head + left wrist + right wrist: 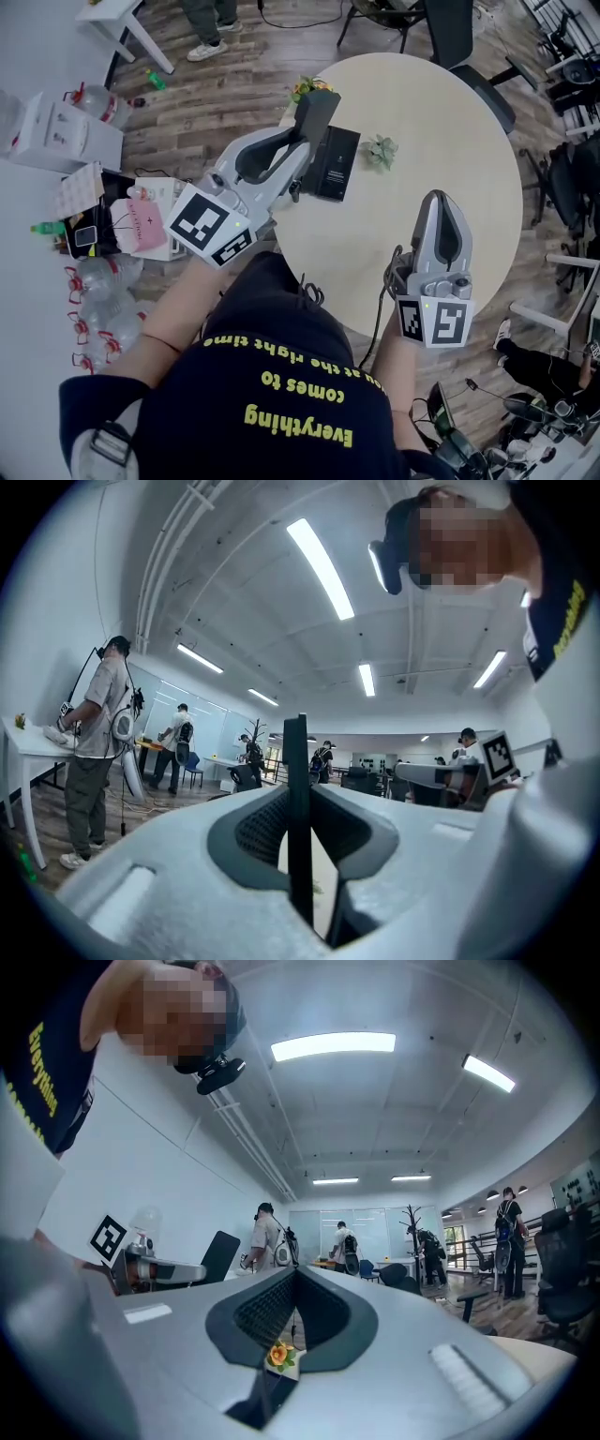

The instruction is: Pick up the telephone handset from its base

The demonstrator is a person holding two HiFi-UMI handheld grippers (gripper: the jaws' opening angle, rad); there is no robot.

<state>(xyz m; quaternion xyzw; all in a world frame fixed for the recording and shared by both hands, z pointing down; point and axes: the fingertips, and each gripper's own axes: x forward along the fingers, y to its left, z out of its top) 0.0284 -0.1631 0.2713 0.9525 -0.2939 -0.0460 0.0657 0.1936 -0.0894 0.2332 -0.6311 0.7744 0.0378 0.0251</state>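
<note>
Your left gripper [300, 142] is clamped on the telephone handset [317, 111]. In the left gripper view the handset shows as a thin dark slab standing upright between the jaws, with both pads pressed against it, so the jaws are only as far apart as the handset is thick. In the head view the handset sticks up out of the gripper's tip, tilted, at about 10 o'clock from the middle of the round table [469, 131]. It sits over the left edge of the black base [337, 167], and from that angle you cannot tell whether its lower end touches the base.

The base lies flat on the table at about 9 o'clock from the table's middle. A bunch of orange and yellow flowers [313, 88] sits at the table's rim just beyond the handset, at about 11 o'clock. A small green plant [381, 150] stands just beside the base on its 3 o'clock side.

Your right gripper [440, 199] is over the table's near edge at about 5 o'clock, well apart from the base. Its jaws are fully closed with nothing between them — the right gripper view shows the pads meeting.
</note>
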